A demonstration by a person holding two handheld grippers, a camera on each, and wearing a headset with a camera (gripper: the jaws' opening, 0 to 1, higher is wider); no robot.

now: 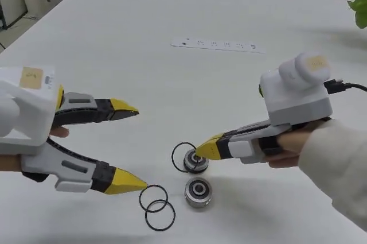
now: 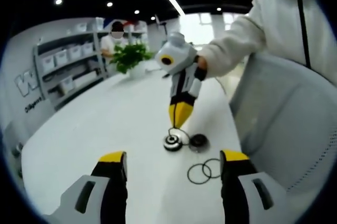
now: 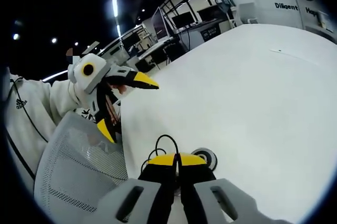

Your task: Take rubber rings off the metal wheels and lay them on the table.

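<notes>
On white table (image 1: 172, 20), power strip (image 1: 218, 44); beyond, storage shelves (image 2: 63, 71).

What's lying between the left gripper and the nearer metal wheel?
Two black rubber rings lie flat and overlapping on the table, between the lower jaw tip of the left gripper and that metal wheel. The head view shows this.

Our left gripper (image 1: 141, 147) gapes wide and level; our right gripper (image 1: 199, 153), tilted down, pinches a ring (image 1: 172, 157).
</notes>
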